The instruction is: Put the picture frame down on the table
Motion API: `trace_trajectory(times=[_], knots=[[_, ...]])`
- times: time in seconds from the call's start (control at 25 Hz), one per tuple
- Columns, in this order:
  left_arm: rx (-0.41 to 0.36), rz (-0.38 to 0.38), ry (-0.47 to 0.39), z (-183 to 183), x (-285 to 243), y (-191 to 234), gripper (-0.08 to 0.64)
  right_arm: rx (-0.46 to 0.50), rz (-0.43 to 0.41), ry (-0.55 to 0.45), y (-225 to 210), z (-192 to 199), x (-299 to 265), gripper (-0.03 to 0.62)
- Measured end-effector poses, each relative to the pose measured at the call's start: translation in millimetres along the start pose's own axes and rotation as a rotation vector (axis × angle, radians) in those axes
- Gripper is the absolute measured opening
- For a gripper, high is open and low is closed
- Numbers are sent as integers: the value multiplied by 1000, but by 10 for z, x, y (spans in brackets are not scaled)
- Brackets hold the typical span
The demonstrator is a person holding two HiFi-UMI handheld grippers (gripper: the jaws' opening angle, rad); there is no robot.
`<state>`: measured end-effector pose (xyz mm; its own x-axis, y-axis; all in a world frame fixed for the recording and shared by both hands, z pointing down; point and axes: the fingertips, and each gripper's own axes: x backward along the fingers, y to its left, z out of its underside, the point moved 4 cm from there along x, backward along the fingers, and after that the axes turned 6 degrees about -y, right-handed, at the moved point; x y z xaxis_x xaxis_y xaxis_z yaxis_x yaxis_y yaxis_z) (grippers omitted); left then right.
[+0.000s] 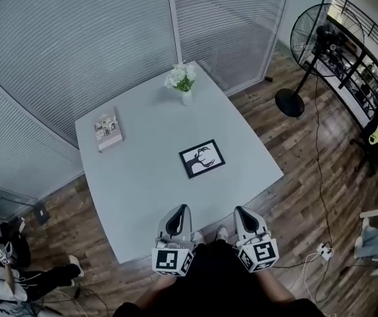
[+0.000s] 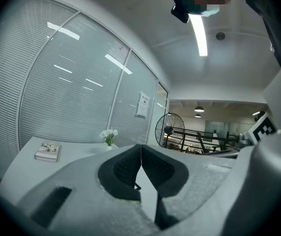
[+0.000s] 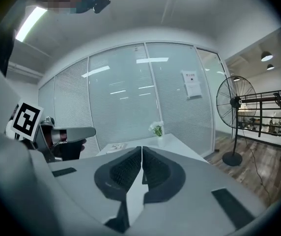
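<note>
A black picture frame [image 1: 202, 158] with a dark drawing lies flat on the pale grey table [image 1: 143, 177], right of its middle. Both grippers are held close to the person's body at the table's near edge, well short of the frame. My left gripper [image 1: 182, 211] is shut with nothing between its jaws; in the left gripper view [image 2: 140, 147] its pads meet. My right gripper [image 1: 239, 212] is likewise shut and empty, its tips touching in the right gripper view [image 3: 142, 149]. A sliver of the frame [image 2: 136, 186] shows through the gap under the left jaws.
A small book [image 1: 108, 131] lies at the table's left side. A white vase of flowers [image 1: 182, 80] stands at the far corner. Glass walls with blinds run behind the table. A standing fan [image 1: 308, 51] is on the wooden floor at the right.
</note>
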<state>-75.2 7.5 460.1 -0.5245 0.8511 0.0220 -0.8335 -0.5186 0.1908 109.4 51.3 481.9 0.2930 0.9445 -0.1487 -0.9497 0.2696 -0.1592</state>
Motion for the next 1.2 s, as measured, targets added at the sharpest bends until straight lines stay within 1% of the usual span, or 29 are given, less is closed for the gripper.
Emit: trace_trajectory(times=[0.08, 0.2, 0.4, 0.64, 1.2], knots=[[-3, -14, -9, -26, -12, -35, 17, -6, -4, -7, -17, -18, 48, 18], [10, -28, -2, -5, -20, -120, 17, -8, -23, -15, -56, -36, 71, 17], [0, -8, 17, 85, -93, -287, 18, -7, -44, -2, -145, 14, 47, 12], [-15, 3, 14, 40, -142, -356, 17, -8, -83, 2, -151, 58, 67, 12], [-13, 10, 25, 120, -175, -496, 17, -45, -81, 15, -233, 108, 128, 12]])
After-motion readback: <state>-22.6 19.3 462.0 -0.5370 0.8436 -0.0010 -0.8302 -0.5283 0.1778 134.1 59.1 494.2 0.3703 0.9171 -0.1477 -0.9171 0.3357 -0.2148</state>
